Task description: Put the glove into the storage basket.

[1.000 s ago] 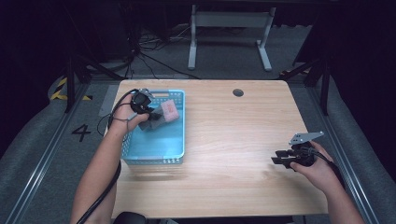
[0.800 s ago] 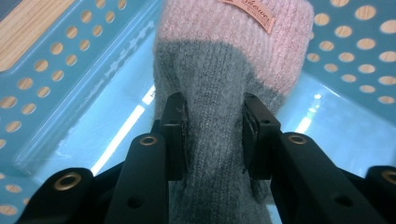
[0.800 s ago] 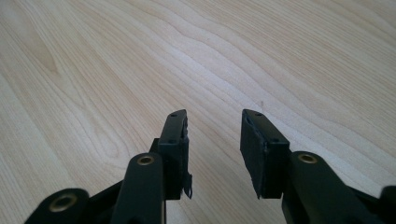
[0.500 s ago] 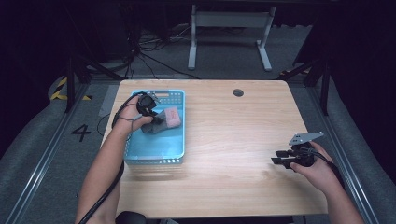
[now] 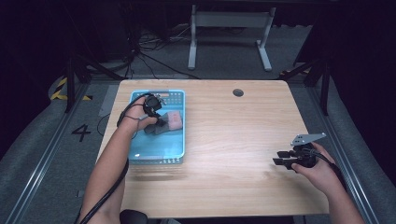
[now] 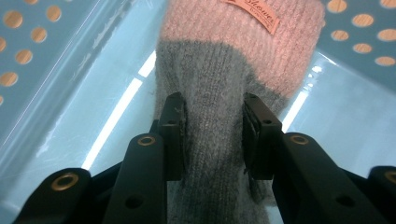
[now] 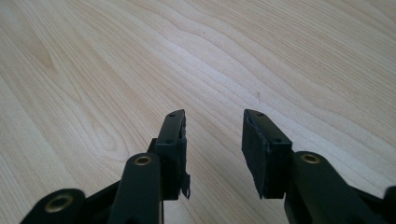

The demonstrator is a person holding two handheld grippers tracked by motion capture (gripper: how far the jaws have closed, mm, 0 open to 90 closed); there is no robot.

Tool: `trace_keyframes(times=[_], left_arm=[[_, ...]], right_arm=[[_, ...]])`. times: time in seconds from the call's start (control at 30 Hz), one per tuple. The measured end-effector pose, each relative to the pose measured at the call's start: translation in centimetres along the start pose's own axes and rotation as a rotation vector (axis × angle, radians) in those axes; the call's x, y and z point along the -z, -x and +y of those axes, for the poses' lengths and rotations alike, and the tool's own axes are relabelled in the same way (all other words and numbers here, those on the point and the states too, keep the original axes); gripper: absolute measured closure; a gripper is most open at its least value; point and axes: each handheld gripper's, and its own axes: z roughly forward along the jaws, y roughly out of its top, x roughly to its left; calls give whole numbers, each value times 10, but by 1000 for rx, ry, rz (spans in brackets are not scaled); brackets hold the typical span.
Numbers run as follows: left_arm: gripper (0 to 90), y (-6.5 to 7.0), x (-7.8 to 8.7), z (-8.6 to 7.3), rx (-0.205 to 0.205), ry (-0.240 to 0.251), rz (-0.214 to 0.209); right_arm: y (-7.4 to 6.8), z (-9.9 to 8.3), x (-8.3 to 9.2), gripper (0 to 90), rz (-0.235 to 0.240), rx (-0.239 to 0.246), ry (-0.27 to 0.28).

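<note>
The left tool (image 5: 161, 122) is clamped on the grey part of a grey-and-pink knitted sock (image 6: 219, 93) — its pads press the knit from both sides — and the sock hangs down inside the blue basket (image 5: 156, 156), which stands near the tabletop's (image 5: 233, 140) left edge, toward the far-left corner. A pink label (image 6: 252, 15) is sewn across the sock's pink end, and that end points toward the basket's perforated wall. The right tool (image 7: 212, 154) rests near the tabletop's right edge with its jaws apart — nothing but bare wood between them.
</note>
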Motion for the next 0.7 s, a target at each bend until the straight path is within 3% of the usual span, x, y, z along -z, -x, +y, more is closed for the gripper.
trace_keyframes(times=[0.13,0.23,0.37,0.5,0.6,0.7], left_arm=[[578,-1,-2,-1,44,3,7],[513,-2,-2,-3,79,90,3],[439,-2,1,-5,94,135,24],[442,1,9,-8,106,179,41],[444,5,18,-10,138,226,44],[535,12,27,-13,211,162,41]], right_arm=[[0,0,0,609,0,1,0],[0,0,1,608,0,2,2],[0,2,1,608,1,6,7],[0,6,-2,608,8,20,4],[-1,9,-6,608,16,25,3],[-1,14,-9,609,24,37,5]])
